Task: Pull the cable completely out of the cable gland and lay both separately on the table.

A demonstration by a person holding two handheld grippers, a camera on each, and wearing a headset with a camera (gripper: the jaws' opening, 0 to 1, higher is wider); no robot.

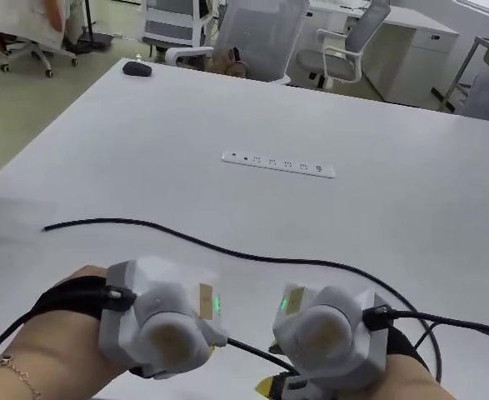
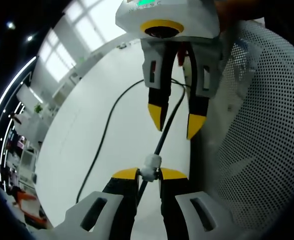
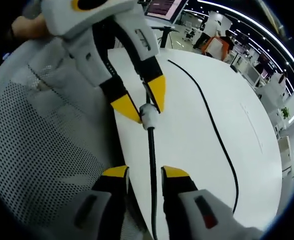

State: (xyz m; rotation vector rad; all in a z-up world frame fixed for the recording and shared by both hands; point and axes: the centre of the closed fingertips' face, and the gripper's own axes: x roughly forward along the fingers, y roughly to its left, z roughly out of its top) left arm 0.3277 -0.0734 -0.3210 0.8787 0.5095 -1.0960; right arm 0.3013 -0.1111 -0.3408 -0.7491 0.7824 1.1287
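The left gripper [image 2: 150, 175] is gripping the white cable gland [image 2: 151, 166], its yellow-tipped jaws pressing in on the fitting from both sides. It appears to be acting as the anchor, so the gland has something to resist against while the cable is drawn through. The gland is sitting in the air between the two grippers, just above the near edge of the tabletop [image 1: 352, 125], and the black cable [image 3: 152, 150] is running out of it towards the other gripper. A short dark stretch seems to be showing on the gland's far side too, so the cable is probably not free yet.

The right gripper [image 3: 144, 172] is facing the left one along the cable's line. Its jaws are standing apart and straddling the cable with a gap on each side, not clamping it. That placement is lining them up to close on the cable near the gland and pull straight away from it.

Further right and beyond, the rest of the cable is lying slack in a long curve across the tabletop.
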